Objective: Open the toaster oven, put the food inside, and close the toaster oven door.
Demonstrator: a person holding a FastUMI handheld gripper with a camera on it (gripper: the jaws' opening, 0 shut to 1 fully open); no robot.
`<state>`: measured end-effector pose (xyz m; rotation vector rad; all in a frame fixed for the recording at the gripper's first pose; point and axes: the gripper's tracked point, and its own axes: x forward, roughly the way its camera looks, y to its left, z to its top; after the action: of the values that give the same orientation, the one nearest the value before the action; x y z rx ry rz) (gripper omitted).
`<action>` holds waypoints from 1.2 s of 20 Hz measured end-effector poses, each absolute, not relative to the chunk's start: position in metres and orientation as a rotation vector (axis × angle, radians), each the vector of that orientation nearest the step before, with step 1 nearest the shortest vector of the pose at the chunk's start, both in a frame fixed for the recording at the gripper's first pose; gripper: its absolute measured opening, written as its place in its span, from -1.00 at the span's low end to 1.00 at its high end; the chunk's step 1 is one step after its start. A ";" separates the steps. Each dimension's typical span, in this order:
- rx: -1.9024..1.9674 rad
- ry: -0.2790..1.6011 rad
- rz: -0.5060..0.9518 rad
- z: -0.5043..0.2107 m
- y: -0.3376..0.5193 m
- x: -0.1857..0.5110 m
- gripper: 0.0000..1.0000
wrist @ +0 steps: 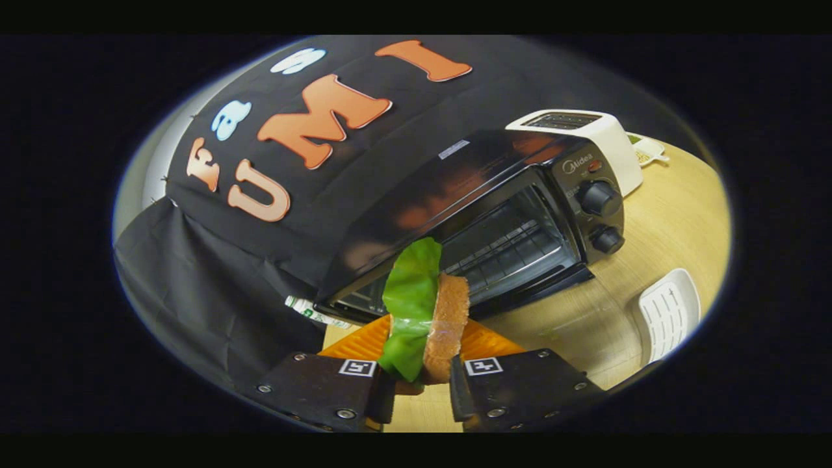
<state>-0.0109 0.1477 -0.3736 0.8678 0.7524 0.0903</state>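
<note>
A pale wooden table point(656, 260) is carrying everything, with the black cloth wall point(214, 273) hanging behind it at 10 o'clock. The black toaster oven point(481, 214) is sitting just beyond the fingers at 1 o'clock, its door point(546, 289) lying open and its wire rack point(513, 247) showing bare inside. A white toaster point(591, 140) is standing behind the oven at 2 o'clock, with a small white dish point(647, 153) beside it holding something greenish. A white slotted tray point(669, 315) is resting on the table at 3 o'clock. The gripper point(416, 383) is pinching the sandwich point(426, 312), lettuce and bread standing upright, between both fingers, narrowly parted, in front of the oven mouth. An orange mat point(364, 341) is lying beneath.
</note>
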 end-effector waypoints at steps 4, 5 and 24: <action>0.937 0.739 0.060 -0.391 0.150 0.004 -0.30; 0.961 0.727 0.057 -0.396 0.151 0.009 -0.30; 1.073 0.540 -0.065 -0.434 0.147 0.084 -0.30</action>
<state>0.0841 0.1474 -0.4337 1.0726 0.5401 -0.0649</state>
